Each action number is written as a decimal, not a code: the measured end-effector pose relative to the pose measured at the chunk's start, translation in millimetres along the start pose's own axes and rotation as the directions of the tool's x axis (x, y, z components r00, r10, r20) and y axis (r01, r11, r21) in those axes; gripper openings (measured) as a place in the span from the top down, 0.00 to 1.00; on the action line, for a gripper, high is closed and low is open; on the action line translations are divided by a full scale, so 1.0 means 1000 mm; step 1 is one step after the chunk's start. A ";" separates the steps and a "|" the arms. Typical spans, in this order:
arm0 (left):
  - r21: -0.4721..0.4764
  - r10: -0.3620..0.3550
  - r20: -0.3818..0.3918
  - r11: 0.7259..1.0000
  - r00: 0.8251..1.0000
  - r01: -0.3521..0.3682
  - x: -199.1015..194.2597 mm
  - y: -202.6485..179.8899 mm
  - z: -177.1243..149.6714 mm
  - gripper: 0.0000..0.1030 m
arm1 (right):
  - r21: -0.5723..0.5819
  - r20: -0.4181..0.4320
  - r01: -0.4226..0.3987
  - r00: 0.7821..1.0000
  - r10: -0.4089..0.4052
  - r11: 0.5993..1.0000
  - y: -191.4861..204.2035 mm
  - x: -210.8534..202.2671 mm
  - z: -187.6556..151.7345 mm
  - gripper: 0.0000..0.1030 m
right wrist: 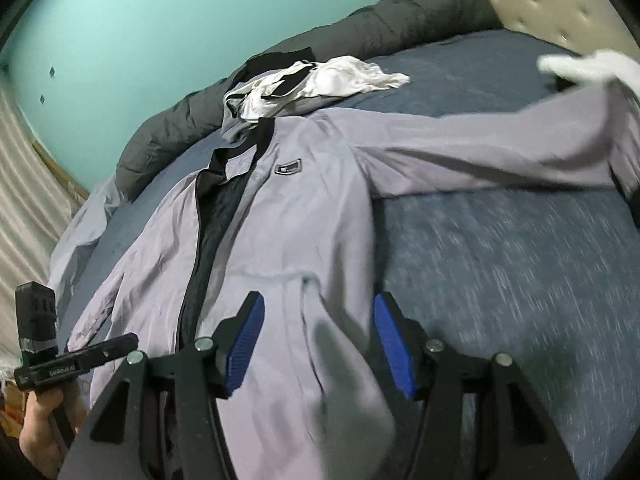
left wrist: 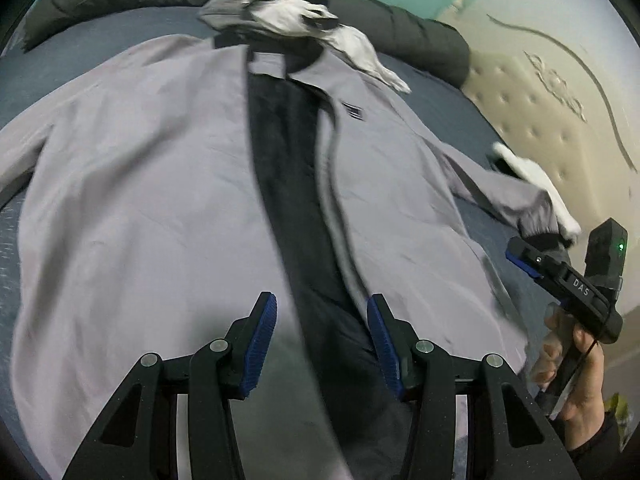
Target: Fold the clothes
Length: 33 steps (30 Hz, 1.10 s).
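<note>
Turquoise wall (right wrist: 160, 20) and a cream tufted headboard (left wrist: 532, 120) frame a bed (right wrist: 500, 280) covered in a mottled blue sheet. A dark quilted coat (right wrist: 360, 36) lies bunched along the far edge of the bed, against the wall.

Spread face-up across the sheet is a pale lilac-grey jacket (left wrist: 140, 200), front unzipped so that its dark lining (left wrist: 288, 184) shows as a long strip down the middle. A small dark badge (right wrist: 289, 168) sits on the chest. One sleeve (right wrist: 480, 152) stretches out flat toward the headboard side, its dark cuff (left wrist: 544, 242) near the bed's edge. A crumpled white and grey garment (right wrist: 320, 82) rests at the jacket's collar, partly on top of it. Something white (left wrist: 532, 178) lies by the end of the outstretched sleeve; what it is cannot be told through the blur.

The left hand-held gripper (left wrist: 322, 340) hovers above the lower part of the jacket, over the open zip line, with its blue-padded jaws spread apart and nothing between them. The right hand-held gripper (right wrist: 320, 344) hangs above the jacket's hem on the sleeve side, jaws likewise spread wide and empty. From the left camera, a hand (left wrist: 572, 372) is seen gripping the right tool's handle beside the cuff.
</note>
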<state>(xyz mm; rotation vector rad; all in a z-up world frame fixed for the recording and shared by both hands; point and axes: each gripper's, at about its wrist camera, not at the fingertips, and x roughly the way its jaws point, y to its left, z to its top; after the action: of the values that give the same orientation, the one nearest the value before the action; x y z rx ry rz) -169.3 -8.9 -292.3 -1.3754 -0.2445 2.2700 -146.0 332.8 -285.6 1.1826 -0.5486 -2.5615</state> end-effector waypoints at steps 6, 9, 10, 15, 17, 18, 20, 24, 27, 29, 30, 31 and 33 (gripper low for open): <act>0.006 -0.023 -0.036 1.000 0.999 0.024 0.010 -0.031 -0.021 0.50 | 0.089 0.056 -0.012 0.998 0.007 0.996 -0.033 -0.021 -0.010 0.42; 0.000 -0.022 -0.058 1.000 0.998 0.022 0.017 -0.039 -0.029 0.50 | 0.105 0.090 -0.021 0.996 0.011 0.994 -0.043 -0.028 -0.012 0.42; -0.002 -0.021 -0.066 1.000 0.998 0.021 0.020 -0.042 -0.031 0.50 | 0.108 0.092 -0.023 0.996 0.013 0.994 -0.046 -0.028 -0.013 0.42; -0.025 -0.023 -0.090 0.999 0.996 0.021 0.029 -0.049 -0.039 0.50 | 0.129 0.089 -0.041 0.996 0.030 0.991 -0.057 -0.026 -0.016 0.42; -0.035 -0.029 -0.096 0.999 0.995 0.026 0.031 -0.050 -0.042 0.50 | 0.141 0.096 -0.053 0.995 0.040 0.989 -0.059 -0.027 -0.015 0.42; -0.035 -0.036 -0.103 0.999 0.994 0.033 0.033 -0.052 -0.044 0.50 | 0.144 0.102 -0.058 0.994 0.044 0.988 -0.060 -0.028 -0.014 0.42; -0.036 -0.043 -0.114 0.999 0.993 0.039 0.038 -0.054 -0.045 0.50 | 0.149 0.112 -0.063 0.993 0.046 0.987 -0.062 -0.031 -0.012 0.42; -0.066 -0.076 -0.128 0.995 0.989 0.068 0.048 -0.054 -0.049 0.53 | 0.173 0.113 -0.069 0.992 0.050 0.983 -0.069 -0.032 -0.013 0.42; -0.050 -0.072 -0.136 0.997 0.988 0.066 0.051 -0.057 -0.053 0.73 | 0.183 0.113 -0.073 0.992 0.052 0.980 -0.071 -0.033 -0.012 0.42; -0.037 -0.074 -0.138 0.997 0.988 0.069 0.051 -0.060 -0.054 0.92 | 0.184 0.116 -0.076 0.992 0.055 0.980 -0.071 -0.034 -0.012 0.42; -0.030 -0.076 -0.133 0.997 0.988 0.073 0.048 -0.061 -0.053 0.93 | 0.185 0.117 -0.077 0.992 0.056 0.980 -0.071 -0.034 -0.012 0.42; -0.022 -0.079 -0.128 0.997 0.989 0.077 0.044 -0.062 -0.053 0.94 | 0.186 0.117 -0.079 0.991 0.058 0.979 -0.071 -0.034 -0.012 0.42; -0.004 -0.084 -0.114 0.996 0.990 0.084 0.035 -0.065 -0.051 0.95 | 0.187 0.113 -0.083 0.992 0.063 0.979 -0.070 -0.033 -0.012 0.42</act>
<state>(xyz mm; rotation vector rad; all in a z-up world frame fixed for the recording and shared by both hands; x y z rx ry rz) -118.8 60.4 -319.9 -1.4612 -0.2579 2.1152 -121.4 405.9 -301.5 1.0661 -0.8643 -2.5659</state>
